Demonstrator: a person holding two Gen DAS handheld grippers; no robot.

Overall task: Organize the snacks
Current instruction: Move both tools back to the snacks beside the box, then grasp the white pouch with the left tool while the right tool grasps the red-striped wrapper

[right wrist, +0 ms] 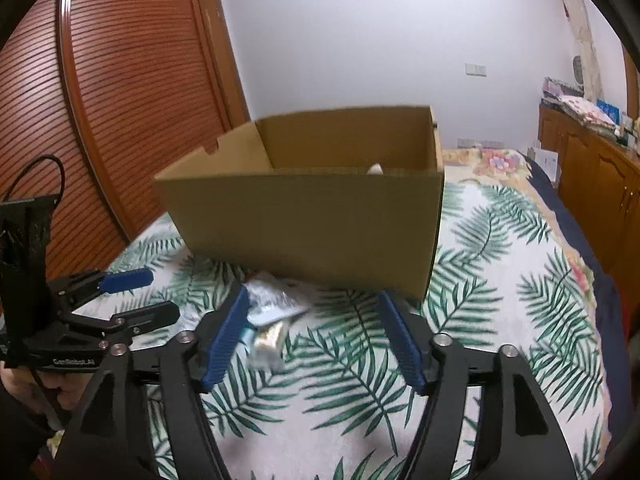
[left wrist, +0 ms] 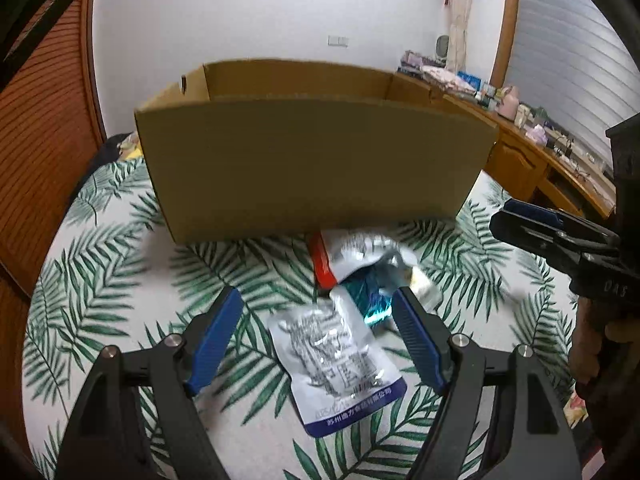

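In the left wrist view, you are holding the left gripper [left wrist: 318, 302] with its blue pads spread wide and nothing clamped between them. It is hanging over a silver foil pouch [left wrist: 338, 362] with a blue bottom band, which is lying flat on the leaf-print bedspread [left wrist: 100, 280]. Just beyond the pouch, a small heap of snack packets [left wrist: 360, 264] (one red, one teal, one pale) is sitting right against the foot of the cardboard box [left wrist: 312, 168]. The right gripper [left wrist: 532, 220] is coming in from the right edge, also carrying nothing.

In the right wrist view, you are keeping the right gripper [right wrist: 316, 304] released, with only bedspread [right wrist: 500, 280] between its pads. The heap of packets [right wrist: 272, 308] is lying just inside the left pad, in front of the box [right wrist: 304, 224]. Over the box's near wall, a small pale object [right wrist: 375, 168] is peeking up, so something seems to be inside already; what it is, you cannot tell from here. The left gripper [right wrist: 158, 294] is showing at the left edge, open.

Judging by this, you are partway through at most: several packets are waiting outside the box, and neither tool is gripping one.
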